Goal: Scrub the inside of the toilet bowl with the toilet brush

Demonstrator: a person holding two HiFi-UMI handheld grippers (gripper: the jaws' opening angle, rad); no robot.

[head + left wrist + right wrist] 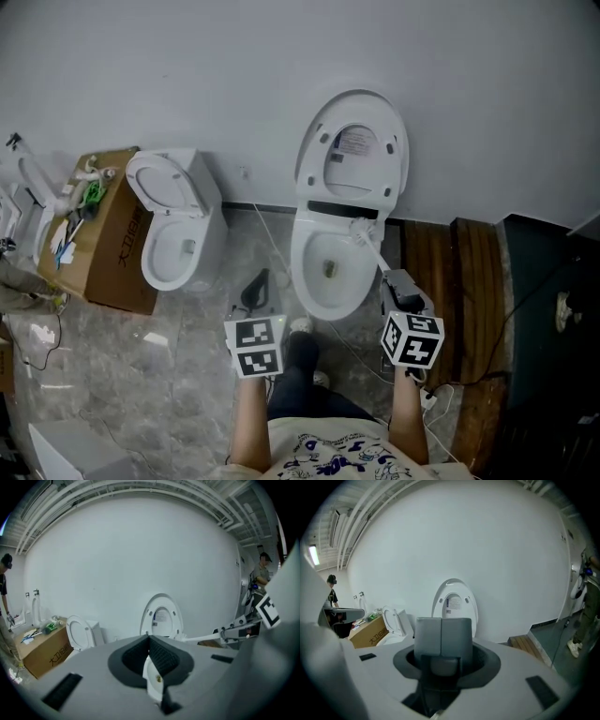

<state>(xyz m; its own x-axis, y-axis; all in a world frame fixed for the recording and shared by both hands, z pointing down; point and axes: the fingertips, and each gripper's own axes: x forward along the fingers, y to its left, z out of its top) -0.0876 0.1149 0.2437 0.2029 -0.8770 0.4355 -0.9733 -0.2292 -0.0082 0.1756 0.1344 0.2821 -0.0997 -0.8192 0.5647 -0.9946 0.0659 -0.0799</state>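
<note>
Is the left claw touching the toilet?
Apart. The head view shows a strip of floor between the left claw and the toilet.

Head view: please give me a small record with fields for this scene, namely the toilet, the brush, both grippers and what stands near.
toilet bowl: open, directly in front of the person
lid: raised against the wall
toilet brush: head at the rear right of the bowl rim, white handle running back to the right gripper
right gripper: shut on the brush handle
left gripper: shut, empty, left of the bowl
second toilet: to the left, lid also up
cardboard box: beside the second toilet
</note>
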